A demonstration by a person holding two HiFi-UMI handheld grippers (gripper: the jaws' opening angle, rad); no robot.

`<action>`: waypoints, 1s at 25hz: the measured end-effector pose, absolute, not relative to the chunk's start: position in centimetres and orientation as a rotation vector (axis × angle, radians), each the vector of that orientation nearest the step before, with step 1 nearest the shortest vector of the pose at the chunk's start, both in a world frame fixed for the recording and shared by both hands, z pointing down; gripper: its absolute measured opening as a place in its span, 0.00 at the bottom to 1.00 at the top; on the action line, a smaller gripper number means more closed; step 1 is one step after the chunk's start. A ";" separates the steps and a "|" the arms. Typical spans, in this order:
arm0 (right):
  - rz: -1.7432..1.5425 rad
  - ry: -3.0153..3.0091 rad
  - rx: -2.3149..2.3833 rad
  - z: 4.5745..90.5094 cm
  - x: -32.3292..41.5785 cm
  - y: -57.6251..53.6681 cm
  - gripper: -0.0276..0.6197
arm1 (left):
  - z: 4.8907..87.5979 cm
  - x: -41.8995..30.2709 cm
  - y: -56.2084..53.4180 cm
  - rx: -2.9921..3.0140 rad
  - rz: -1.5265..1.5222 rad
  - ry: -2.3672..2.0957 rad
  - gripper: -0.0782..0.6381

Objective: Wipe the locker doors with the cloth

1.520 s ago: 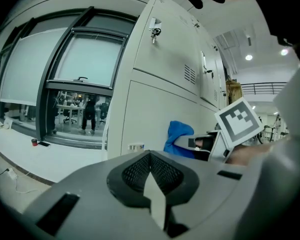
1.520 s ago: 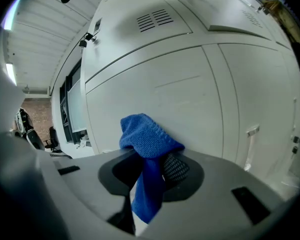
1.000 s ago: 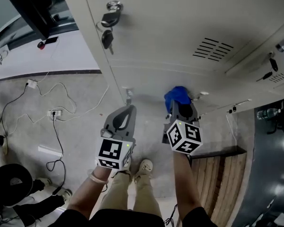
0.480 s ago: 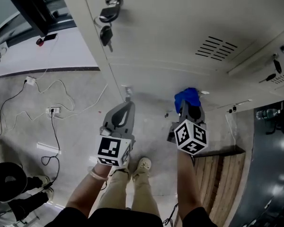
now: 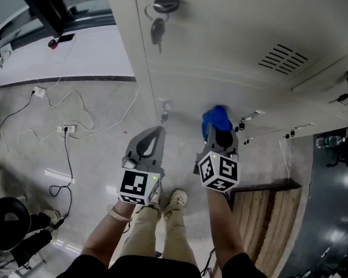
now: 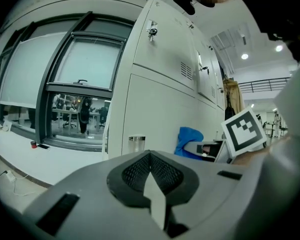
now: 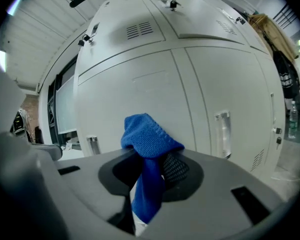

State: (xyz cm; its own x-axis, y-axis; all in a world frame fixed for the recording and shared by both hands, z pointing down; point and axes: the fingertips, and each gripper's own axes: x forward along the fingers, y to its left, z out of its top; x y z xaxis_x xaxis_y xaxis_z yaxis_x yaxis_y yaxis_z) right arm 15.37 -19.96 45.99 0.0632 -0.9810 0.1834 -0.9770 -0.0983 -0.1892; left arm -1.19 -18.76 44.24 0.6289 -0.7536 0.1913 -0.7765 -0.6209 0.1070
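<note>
A blue cloth is pinched in my right gripper, which holds it up against the lower door of the cream locker. My left gripper is shut with nothing between its jaws and hangs to the left of the right one, near a small metal handle at the locker's lower left corner. A lock with dangling keys sits on the upper door, and a louvred vent lies to its right.
The concrete floor carries white cables and a power strip. A black chair base stands at lower left. A wooden pallet lies at lower right beside a dark glossy surface. The person's legs and shoes are below the grippers.
My right gripper with the blue cloth has swung right and then back left along the lower door. The head view has shifted, so the lock and keys sit further right.
</note>
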 end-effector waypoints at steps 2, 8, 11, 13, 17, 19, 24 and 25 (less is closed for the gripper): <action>-0.426 2.139 -2.248 46.7 13.0 -20.5 0.18 | 44.6 -2.0 -18.6 2.662 0.185 -1.275 0.12; -0.423 2.254 -2.154 48.2 6.4 -21.6 0.18 | 45.6 -5.1 -18.6 2.619 0.186 -1.343 0.12; -0.407 2.337 -2.110 48.8 3.7 -22.3 0.18 | 45.5 -5.8 -18.4 2.607 0.155 -1.357 0.12; -0.424 2.370 -2.109 49.7 2.6 -22.8 0.18 | 45.3 -6.0 -18.1 2.616 0.149 -1.350 0.12; -0.450 2.398 -2.132 51.4 2.3 -24.0 0.18 | 45.5 -6.6 -18.2 2.601 0.154 -1.354 0.12; -0.471 2.381 -2.136 51.7 2.8 -24.3 0.18 | 45.5 -6.8 -18.3 2.601 0.145 -1.353 0.12; -0.438 2.390 -2.138 51.4 3.9 -24.2 0.18 | 46.5 -6.4 -18.1 2.608 0.180 -1.328 0.12; -0.444 2.381 -2.138 51.4 4.4 -24.1 0.18 | 46.6 -6.0 -18.0 2.613 0.179 -1.320 0.12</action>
State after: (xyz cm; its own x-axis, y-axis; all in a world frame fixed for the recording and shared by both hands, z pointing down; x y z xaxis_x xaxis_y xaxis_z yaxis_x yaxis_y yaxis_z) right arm 4.42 -24.10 51.40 -0.1216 -0.9613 0.2473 -0.9857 0.0878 -0.1435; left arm -6.04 -18.02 46.58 0.5920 -0.7805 0.2010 -0.8058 -0.5777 0.1300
